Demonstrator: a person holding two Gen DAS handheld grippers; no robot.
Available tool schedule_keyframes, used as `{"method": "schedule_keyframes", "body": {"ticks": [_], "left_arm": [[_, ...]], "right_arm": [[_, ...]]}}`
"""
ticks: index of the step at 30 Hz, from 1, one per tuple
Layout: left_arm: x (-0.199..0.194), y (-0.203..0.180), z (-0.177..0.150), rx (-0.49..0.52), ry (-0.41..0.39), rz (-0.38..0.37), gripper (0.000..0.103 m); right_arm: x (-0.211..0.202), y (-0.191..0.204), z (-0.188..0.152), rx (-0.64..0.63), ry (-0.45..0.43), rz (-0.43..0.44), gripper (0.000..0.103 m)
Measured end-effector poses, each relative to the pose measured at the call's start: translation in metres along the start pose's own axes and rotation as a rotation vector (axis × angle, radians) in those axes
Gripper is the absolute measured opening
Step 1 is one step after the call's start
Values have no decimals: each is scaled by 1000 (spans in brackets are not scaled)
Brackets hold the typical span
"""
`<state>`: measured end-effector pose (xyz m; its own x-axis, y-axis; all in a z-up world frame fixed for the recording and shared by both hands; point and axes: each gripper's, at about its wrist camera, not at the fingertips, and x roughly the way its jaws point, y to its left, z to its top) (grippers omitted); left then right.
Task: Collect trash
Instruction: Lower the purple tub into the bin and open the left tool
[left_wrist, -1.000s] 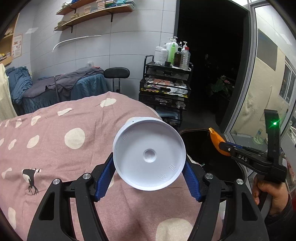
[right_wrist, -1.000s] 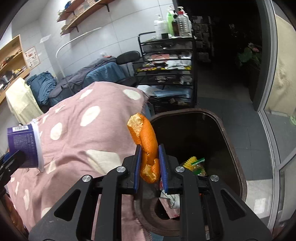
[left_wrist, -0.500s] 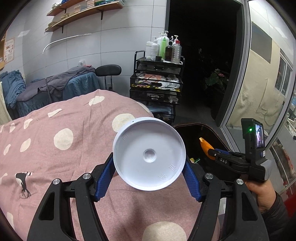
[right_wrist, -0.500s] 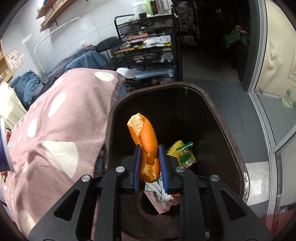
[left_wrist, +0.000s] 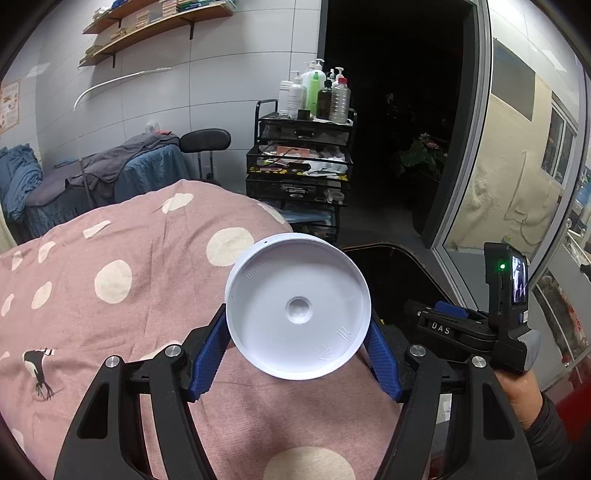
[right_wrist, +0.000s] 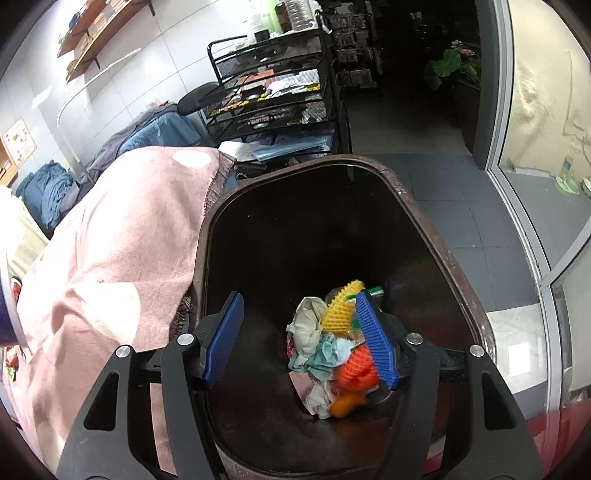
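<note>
My left gripper (left_wrist: 297, 318) is shut on a white plastic cup (left_wrist: 298, 308), whose round bottom faces the camera above the pink spotted blanket (left_wrist: 110, 295). A sliver of the cup's purple label (right_wrist: 5, 321) shows at the left edge of the right wrist view. My right gripper (right_wrist: 298, 295) hangs over the dark brown trash bin (right_wrist: 436, 236); its jaws are opening and nothing is between them. The orange peel (right_wrist: 347, 403) lies in the bin among crumpled paper (right_wrist: 308, 328) and a yellow foam net (right_wrist: 340, 308). In the left wrist view, the right gripper (left_wrist: 443, 325) is held by a hand at the lower right.
The blanket-covered surface (right_wrist: 110, 258) touches the bin's left side. A black mesh cart (left_wrist: 299, 177) with bottles stands behind the bin, with a stool (left_wrist: 205, 140) to its left. A glass door (right_wrist: 517, 155) and grey tiled floor (right_wrist: 443, 192) are on the right.
The right gripper sank over the bin and let go of the orange peel, which now lies inside with the other trash. The left gripper still holds the cup and drifted slightly toward the bin.
</note>
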<state>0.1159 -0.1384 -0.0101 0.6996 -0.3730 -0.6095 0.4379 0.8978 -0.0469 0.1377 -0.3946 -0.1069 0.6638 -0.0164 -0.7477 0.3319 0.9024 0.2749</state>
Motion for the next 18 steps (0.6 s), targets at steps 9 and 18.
{"method": "schedule_keyframes", "body": {"ticks": [9, 18], "left_arm": [[16, -28, 10, 45, 30, -68, 68], [42, -60, 16, 93, 88, -126, 68]], "right_arm": [[-29, -11, 7, 58, -134, -73, 79], [-52, -35, 13, 127, -224, -157, 87]]}}
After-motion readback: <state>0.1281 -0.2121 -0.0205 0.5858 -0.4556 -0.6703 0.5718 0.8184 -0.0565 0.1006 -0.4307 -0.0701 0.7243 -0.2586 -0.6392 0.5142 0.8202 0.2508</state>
